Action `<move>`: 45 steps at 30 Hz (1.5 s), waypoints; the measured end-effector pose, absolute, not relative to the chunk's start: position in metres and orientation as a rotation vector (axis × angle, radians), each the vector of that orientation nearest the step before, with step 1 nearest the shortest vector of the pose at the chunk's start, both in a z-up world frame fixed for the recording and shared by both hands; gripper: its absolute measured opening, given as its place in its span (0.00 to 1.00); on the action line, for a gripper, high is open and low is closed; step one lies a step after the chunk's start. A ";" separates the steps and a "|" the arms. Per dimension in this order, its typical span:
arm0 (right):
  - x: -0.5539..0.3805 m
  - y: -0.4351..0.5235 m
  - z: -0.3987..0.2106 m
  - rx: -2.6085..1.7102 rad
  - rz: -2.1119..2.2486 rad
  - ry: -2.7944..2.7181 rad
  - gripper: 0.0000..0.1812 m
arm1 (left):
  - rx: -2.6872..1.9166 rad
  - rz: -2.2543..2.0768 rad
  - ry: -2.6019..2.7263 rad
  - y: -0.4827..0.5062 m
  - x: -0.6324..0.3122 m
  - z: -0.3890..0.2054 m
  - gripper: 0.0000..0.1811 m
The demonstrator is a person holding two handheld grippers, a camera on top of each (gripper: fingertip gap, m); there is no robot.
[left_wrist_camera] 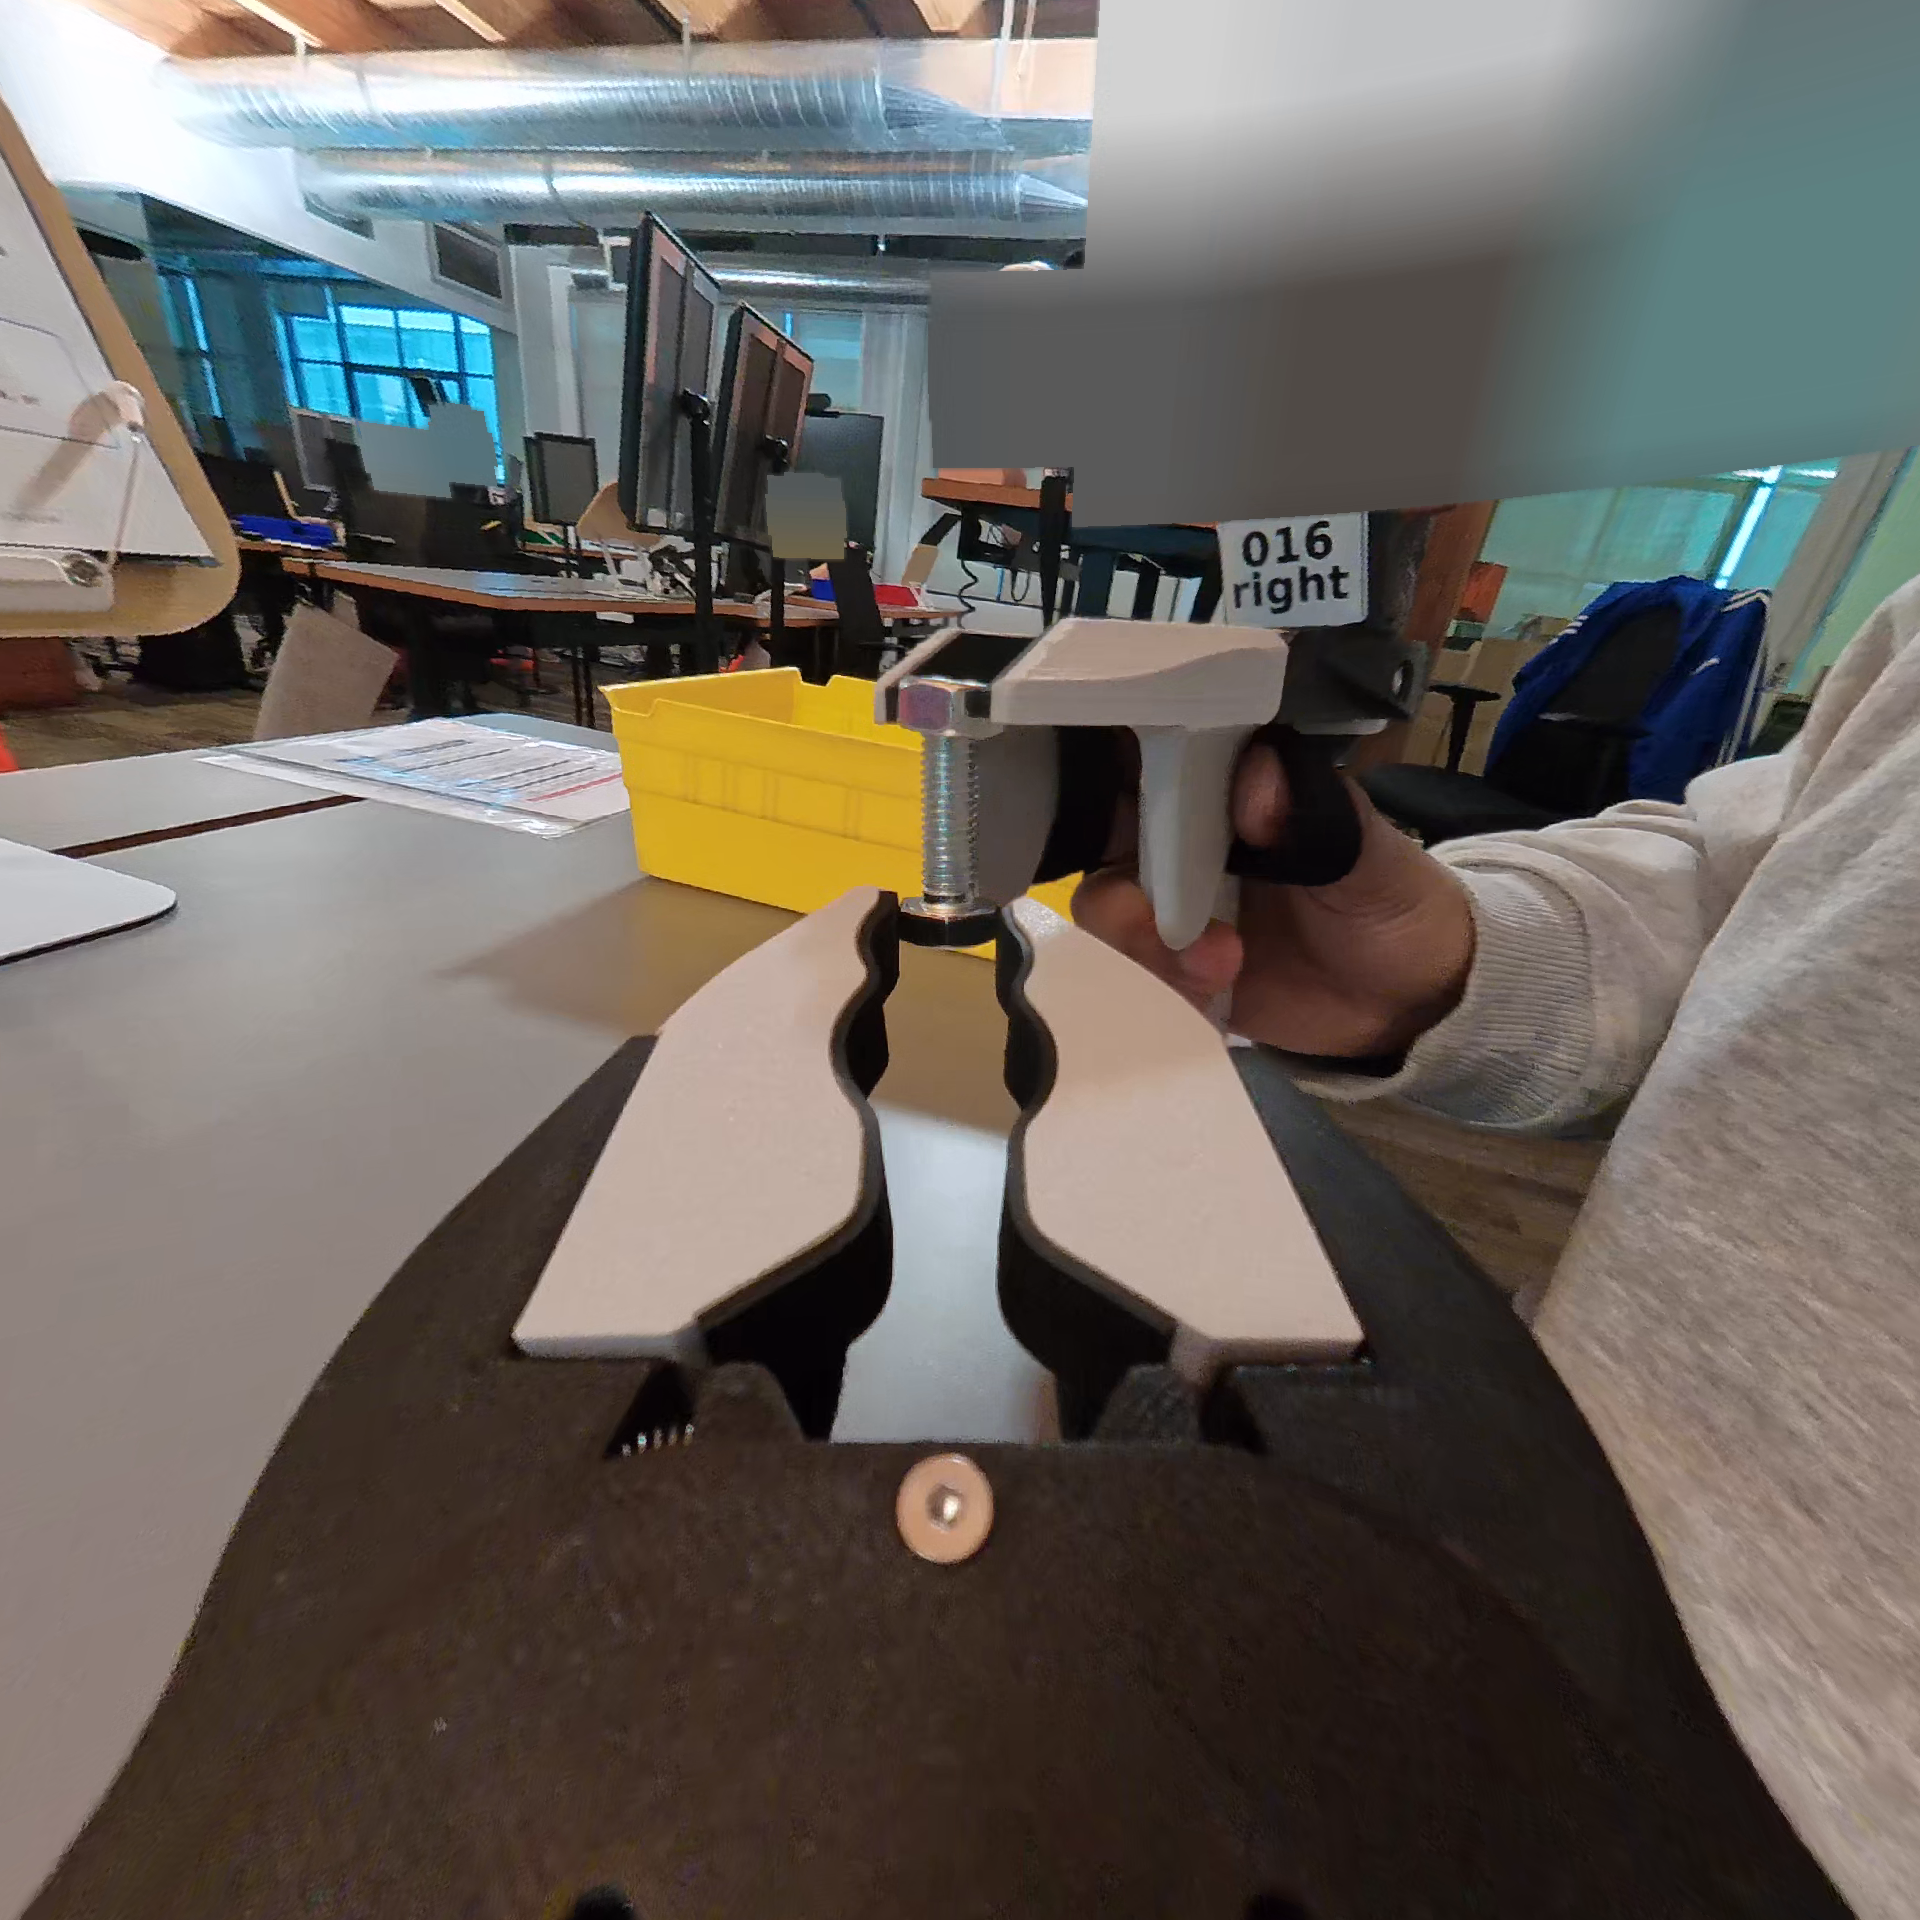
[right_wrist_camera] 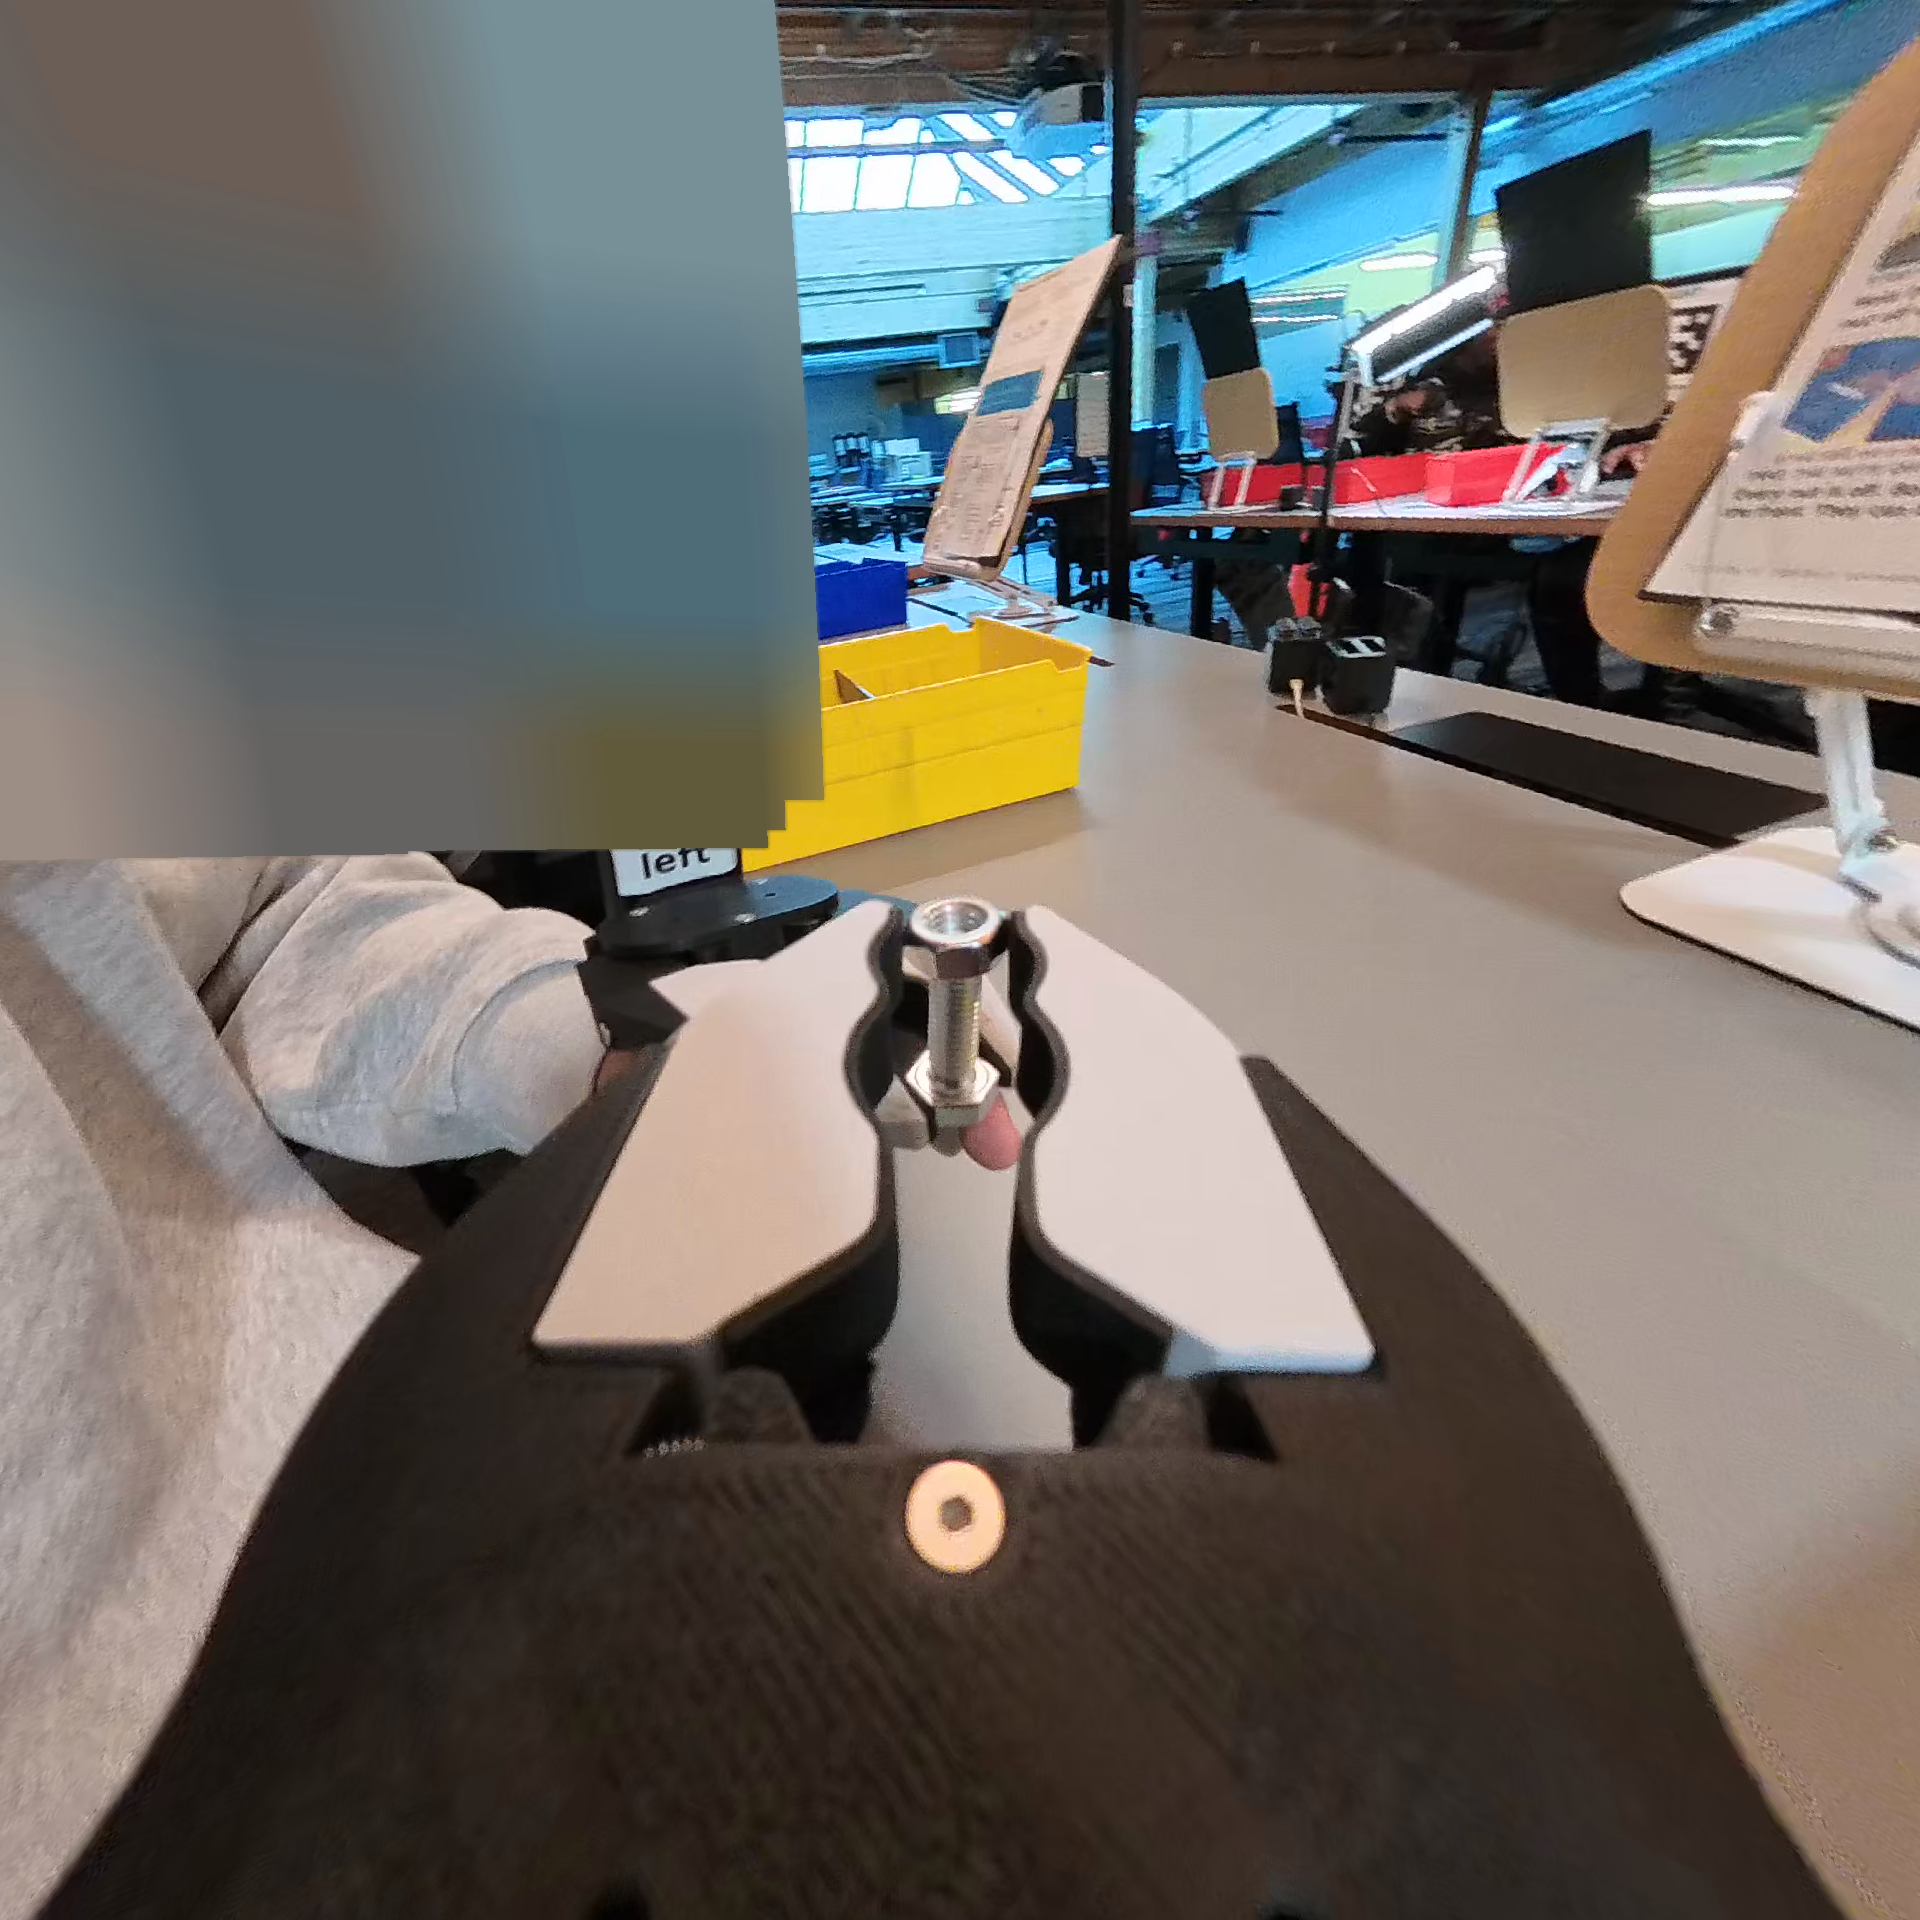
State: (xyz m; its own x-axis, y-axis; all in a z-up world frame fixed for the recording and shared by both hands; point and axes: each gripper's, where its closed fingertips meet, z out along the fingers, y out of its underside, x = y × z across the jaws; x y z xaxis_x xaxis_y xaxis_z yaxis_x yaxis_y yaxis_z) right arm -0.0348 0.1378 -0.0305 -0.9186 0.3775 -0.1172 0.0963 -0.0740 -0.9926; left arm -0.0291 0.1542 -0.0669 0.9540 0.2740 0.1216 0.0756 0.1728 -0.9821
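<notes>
Broadly, left to right across the desk:
Document stand: a tan board (left_wrist_camera: 94, 416) with a clipped sheet stands at the far left of the left wrist view, its white base (left_wrist_camera: 62, 904) on the grey table (left_wrist_camera: 312, 1039).
Laminated sheet: it lies flat (left_wrist_camera: 436, 769) on the table, just left of the bin.
Yellow bin: an open plastic bin (left_wrist_camera: 769, 790) sits on the table behind both grippers; a divider shows inside it in the right wrist view (right_wrist_camera: 935, 717).
Left gripper: its tips (left_wrist_camera: 943, 925) are closed on a dark hex nut (left_wrist_camera: 943, 920) at the lower end of the bolt; lower down, the curved jaws stand apart.
Bolt: a silver hex bolt (left_wrist_camera: 948, 810) stands upright in the air above the table, head up, threads bare between head and nut.
Right gripper: its tips (left_wrist_camera: 940, 701) are clamped on the bolt head (right_wrist_camera: 954, 930), from the right and level with the table.
Hand: a person's hand (left_wrist_camera: 1309, 935) in a grey sleeve (left_wrist_camera: 1558, 987) grips the right gripper's handle and white trigger.
Office chair: a blue jacket (left_wrist_camera: 1631, 686) hangs over it at far right.
</notes>
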 end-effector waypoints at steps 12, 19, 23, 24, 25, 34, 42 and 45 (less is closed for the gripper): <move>-0.027 0.134 -0.022 -0.538 2.204 -2.009 0.10 | -1.368 0.062 -0.263 0.154 -0.022 -0.059 0.10; -0.015 0.136 -0.019 -0.410 2.400 -2.107 0.10 | -1.356 -0.056 -0.187 0.158 -0.006 -0.055 0.10; -0.011 0.138 -0.017 -0.390 2.516 -2.132 0.10 | -1.357 -0.053 -0.181 0.158 -0.006 -0.056 0.10; -0.010 0.138 -0.018 -0.381 2.513 -2.140 0.10 | -1.361 -0.043 -0.183 0.158 -0.006 -0.056 0.10; -0.011 0.138 -0.018 -0.377 2.499 -2.144 0.10 | -1.367 -0.034 -0.182 0.158 -0.007 -0.057 0.10; -0.018 0.138 -0.023 -0.382 2.322 -2.126 0.10 | -1.388 0.042 -0.230 0.157 -0.017 -0.061 0.10; -0.024 0.137 -0.026 -0.386 2.149 -2.101 0.10 | -1.395 0.063 -0.254 0.156 -0.020 -0.063 0.10; -0.026 0.138 -0.026 -0.406 2.149 -2.098 0.10 | -1.401 0.078 -0.260 0.156 -0.022 -0.063 0.10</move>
State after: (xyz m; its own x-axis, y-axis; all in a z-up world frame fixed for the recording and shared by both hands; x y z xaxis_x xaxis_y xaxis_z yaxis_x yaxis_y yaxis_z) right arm -0.0256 0.1376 -0.0265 -0.9581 0.2635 -0.1127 0.1064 -0.0381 -0.9936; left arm -0.0221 0.1560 -0.0634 0.9690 0.2075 0.1345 0.0992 0.1721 -0.9801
